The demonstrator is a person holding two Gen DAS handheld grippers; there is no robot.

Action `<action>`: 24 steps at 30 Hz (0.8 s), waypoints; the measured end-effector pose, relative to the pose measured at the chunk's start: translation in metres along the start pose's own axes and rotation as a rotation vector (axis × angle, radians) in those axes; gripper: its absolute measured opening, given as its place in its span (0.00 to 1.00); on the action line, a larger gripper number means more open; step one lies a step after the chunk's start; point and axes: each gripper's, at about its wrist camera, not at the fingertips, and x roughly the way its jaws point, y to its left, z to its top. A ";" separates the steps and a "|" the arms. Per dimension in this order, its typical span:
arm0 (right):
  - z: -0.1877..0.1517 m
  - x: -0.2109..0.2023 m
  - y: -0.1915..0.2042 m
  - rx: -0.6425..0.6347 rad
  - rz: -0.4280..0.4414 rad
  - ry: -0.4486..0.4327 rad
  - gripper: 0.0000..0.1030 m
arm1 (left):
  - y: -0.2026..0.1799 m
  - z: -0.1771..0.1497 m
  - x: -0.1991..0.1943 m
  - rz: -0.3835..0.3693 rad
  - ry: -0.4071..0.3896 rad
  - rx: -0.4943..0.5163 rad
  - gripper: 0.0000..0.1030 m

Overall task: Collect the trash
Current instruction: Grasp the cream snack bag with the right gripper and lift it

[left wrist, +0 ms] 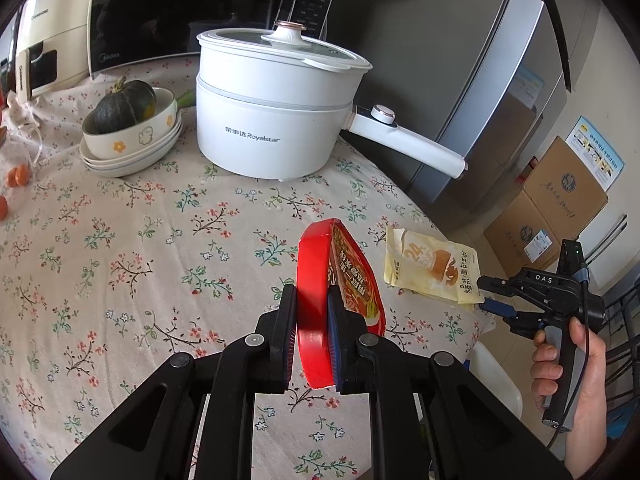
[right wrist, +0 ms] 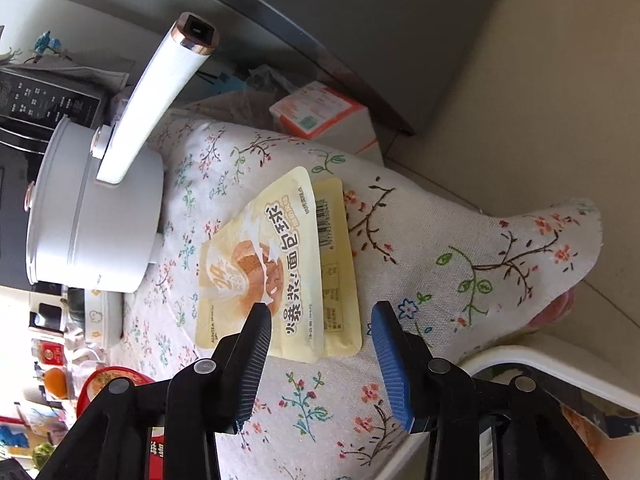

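Observation:
My left gripper [left wrist: 312, 300] is shut on a red instant-noodle bowl [left wrist: 316, 292], held on its side just above the floral tablecloth [left wrist: 120, 240]. Its printed lid [left wrist: 356, 280] faces right. The bowl also shows at the lower left of the right wrist view [right wrist: 116, 380]. A yellow bread wrapper [left wrist: 432, 268] lies flat near the table's right edge. My right gripper [right wrist: 320, 316] is open, its fingers either side of the wrapper's [right wrist: 276, 272] near end, just short of it. In the left wrist view the right gripper [left wrist: 486, 294] sits at the wrapper's right end.
A white Royalstar electric pot [left wrist: 276, 120] with a long handle [left wrist: 404, 144] stands at the back. Stacked bowls hold a dark squash [left wrist: 124, 106] at the left. A microwave [left wrist: 160, 12], fridge [left wrist: 500, 80] and cardboard boxes [left wrist: 548, 208] surround the table. A white bin rim [right wrist: 540, 364] lies below the table edge.

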 end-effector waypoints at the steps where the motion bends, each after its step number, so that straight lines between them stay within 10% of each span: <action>1: 0.000 0.003 0.000 0.005 0.004 0.003 0.46 | 0.000 0.000 0.000 0.000 0.001 0.000 0.14; 24: -0.008 0.022 0.008 0.034 0.099 -0.012 0.28 | 0.000 -0.001 0.007 0.004 0.017 0.004 0.14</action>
